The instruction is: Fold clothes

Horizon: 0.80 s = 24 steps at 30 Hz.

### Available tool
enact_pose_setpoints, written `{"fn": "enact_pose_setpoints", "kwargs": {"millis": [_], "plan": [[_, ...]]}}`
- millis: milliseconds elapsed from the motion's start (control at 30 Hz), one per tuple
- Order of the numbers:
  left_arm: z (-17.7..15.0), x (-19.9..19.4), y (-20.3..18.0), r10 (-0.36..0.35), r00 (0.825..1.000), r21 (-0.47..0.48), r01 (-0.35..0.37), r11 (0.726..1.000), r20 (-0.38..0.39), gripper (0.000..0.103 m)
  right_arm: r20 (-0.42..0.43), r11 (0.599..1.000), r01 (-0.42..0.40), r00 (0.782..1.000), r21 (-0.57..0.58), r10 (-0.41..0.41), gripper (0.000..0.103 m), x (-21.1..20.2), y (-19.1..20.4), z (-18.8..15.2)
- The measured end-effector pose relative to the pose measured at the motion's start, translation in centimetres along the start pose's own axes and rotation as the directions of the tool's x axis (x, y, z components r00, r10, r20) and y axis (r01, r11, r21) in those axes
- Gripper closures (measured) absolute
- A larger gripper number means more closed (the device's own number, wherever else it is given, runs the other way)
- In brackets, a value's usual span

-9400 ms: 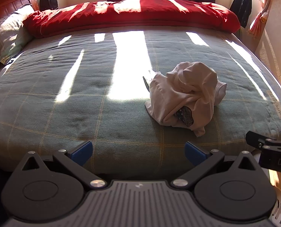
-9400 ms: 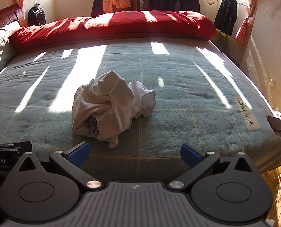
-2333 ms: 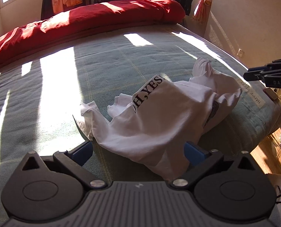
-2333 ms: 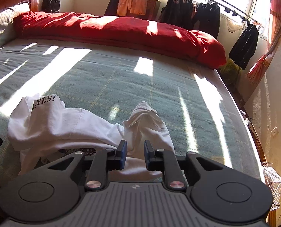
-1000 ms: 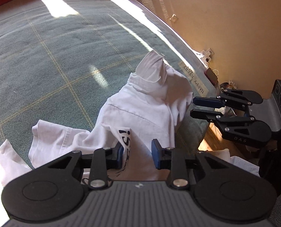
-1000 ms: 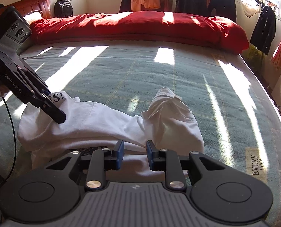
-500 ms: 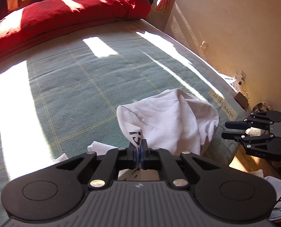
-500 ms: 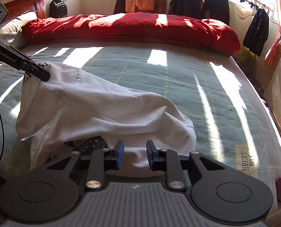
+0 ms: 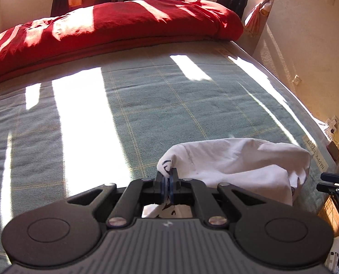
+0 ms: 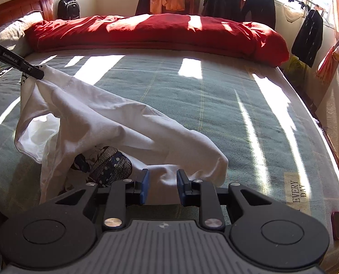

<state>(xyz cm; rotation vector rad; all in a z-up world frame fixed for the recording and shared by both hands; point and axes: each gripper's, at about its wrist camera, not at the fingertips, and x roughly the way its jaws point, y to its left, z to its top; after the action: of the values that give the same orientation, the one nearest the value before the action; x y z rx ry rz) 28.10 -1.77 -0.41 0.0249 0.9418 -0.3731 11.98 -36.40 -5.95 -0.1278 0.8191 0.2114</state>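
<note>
White shirt (image 10: 114,123) pinched by left hand-held gripper (image 9: 168,180); only right view shows right hand-held gripper (image 10: 162,186) parted

The words "EVERY DAY" are printed in dark letters on a cream fabric label (image 10: 297,194) sewn to the green checked blanket (image 10: 215,105), at the lower right of the right wrist view. The same label (image 9: 315,154) is seen at the right edge of the left wrist view, where "HAPPY EVERY DAY" is made out sideways. "GenRobot.AI" is written in white on the black left gripper's finger (image 10: 9,58), upper left. Black lettering on the white cotton T-shirt (image 9: 238,159) cannot be read.
</note>
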Motion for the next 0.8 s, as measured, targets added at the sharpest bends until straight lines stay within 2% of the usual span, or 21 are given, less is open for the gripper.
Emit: {"fn": "enact_pose_setpoints", "kwargs": {"millis": [267, 533, 667, 800], "plan": [[-0.7, -0.4, 3.6, 0.058, 0.998, -0.084, -0.058, 0.995, -0.002, 0.101, -0.019, 1.0, 0.004, 1.0, 0.025, -0.004, 0.07, 0.3, -0.5, 0.0], [-1.6, -0.7, 4.2, 0.002, 1.0, -0.085, -0.004, 0.996, -0.027, 0.095, -0.031, 0.999, -0.013, 0.999, 0.03, 0.014, 0.066, 0.9, -0.5, 0.3], [-1.1, -0.7, 3.8, -0.008, 1.0, -0.046, 0.008, 0.999, -0.015, 0.077, -0.023, 1.0, -0.029, 0.999, 0.013, 0.029, 0.065, 0.9, -0.1, 1.2], [-0.2, 0.0, 3.0, -0.025, 1.0, 0.028, 0.025, 0.999, -0.014, 0.071, -0.017, 0.996, -0.081, 0.997, 0.028, 0.082, 0.064, 1.5, -0.1, 2.5]]}}
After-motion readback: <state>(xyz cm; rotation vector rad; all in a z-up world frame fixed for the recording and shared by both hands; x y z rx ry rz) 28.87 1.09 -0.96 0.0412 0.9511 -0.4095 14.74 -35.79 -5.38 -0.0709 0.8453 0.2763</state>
